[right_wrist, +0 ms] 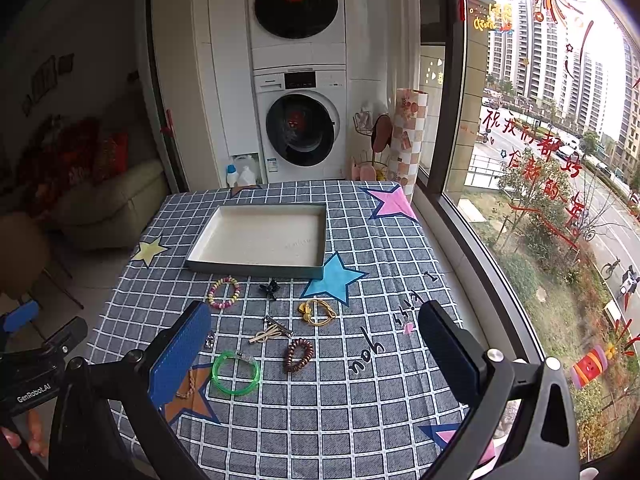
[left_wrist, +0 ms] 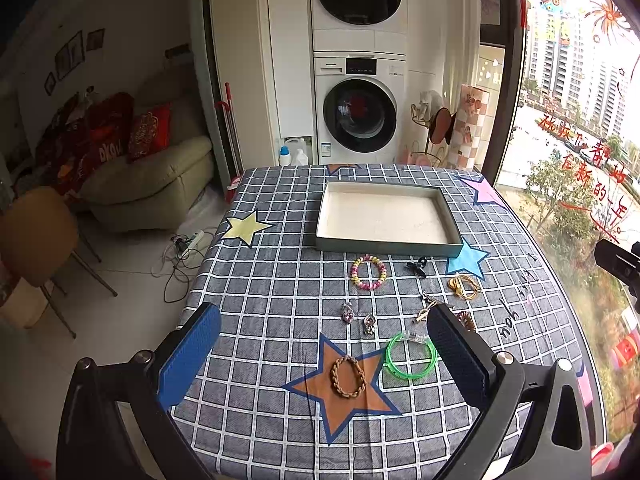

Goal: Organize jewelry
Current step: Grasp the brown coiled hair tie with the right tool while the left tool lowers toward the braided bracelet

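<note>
A shallow grey box (left_wrist: 384,250) (right_wrist: 256,268) with a white floor lies at the far middle of the table. In front of it lie a pastel bead bracelet (left_wrist: 368,272) (right_wrist: 224,292), a black hair claw (left_wrist: 416,267) (right_wrist: 269,289), a gold chain (left_wrist: 464,286) (right_wrist: 317,312), a green bangle (left_wrist: 411,355) (right_wrist: 235,373), a brown braided bracelet (left_wrist: 347,376), a dark bead bracelet (right_wrist: 298,355), two small charms (left_wrist: 347,312) and a hair clip (right_wrist: 276,328). My left gripper (left_wrist: 324,344) is open above the near items. My right gripper (right_wrist: 316,344) is open above them too.
The table carries a blue-grey checked cloth with coloured stars (left_wrist: 340,392). Its left edge drops to the floor beside a chair (left_wrist: 36,236). A window (right_wrist: 560,160) runs along the right side. Stacked washing machines (left_wrist: 360,108) stand behind the table.
</note>
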Demonstrator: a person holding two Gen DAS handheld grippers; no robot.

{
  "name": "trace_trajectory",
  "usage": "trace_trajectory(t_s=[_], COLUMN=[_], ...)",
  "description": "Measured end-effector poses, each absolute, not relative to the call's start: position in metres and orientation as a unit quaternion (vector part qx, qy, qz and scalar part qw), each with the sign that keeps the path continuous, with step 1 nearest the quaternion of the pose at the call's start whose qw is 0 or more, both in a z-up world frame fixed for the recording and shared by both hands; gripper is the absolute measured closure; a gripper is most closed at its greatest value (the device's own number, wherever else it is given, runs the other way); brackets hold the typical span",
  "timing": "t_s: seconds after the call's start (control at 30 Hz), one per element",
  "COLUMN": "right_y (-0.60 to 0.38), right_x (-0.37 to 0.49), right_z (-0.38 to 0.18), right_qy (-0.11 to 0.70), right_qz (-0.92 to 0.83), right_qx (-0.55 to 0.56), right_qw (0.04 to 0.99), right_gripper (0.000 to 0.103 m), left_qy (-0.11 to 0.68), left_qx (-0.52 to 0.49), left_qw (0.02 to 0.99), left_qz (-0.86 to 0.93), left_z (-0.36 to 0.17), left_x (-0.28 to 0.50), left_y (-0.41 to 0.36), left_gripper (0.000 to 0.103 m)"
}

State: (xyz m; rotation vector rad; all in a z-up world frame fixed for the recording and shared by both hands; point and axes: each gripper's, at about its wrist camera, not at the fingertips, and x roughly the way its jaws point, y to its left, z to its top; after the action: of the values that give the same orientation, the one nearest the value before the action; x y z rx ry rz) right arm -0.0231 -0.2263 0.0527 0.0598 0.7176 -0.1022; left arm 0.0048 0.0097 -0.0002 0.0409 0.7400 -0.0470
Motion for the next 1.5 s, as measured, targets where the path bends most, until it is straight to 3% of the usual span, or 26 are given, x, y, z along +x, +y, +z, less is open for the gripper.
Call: trace_trajectory(t_s=[1.03,1.3,1.5], right_y=[-0.227,-0.226,-0.229], right_x=[-0.026,-0.011,0.008], right_z=[0.045,0.022,-0.015], right_qy=[0.366,0.434,0.503], right_qz=[-0.047,-0.039,-0.043], right_qx=[0.029,0.039,0.059], right_qw=[0.929,0.899,0.861], right_gripper=[0.000,0.000,0.000], left_qy=[0.377,0.447,0.528], left_qx=[0.024,0.015,0.028], left_qw=[0.925,0.894,0.848], left_qz=[-0.028,-0.034,-0.033], left_z=[-0.008,-0.039,-0.093], left_x=[0.009,0.028,0.052], left_y=[0.009,0.016,0.017], left_gripper=[0.000,0.000,0.000])
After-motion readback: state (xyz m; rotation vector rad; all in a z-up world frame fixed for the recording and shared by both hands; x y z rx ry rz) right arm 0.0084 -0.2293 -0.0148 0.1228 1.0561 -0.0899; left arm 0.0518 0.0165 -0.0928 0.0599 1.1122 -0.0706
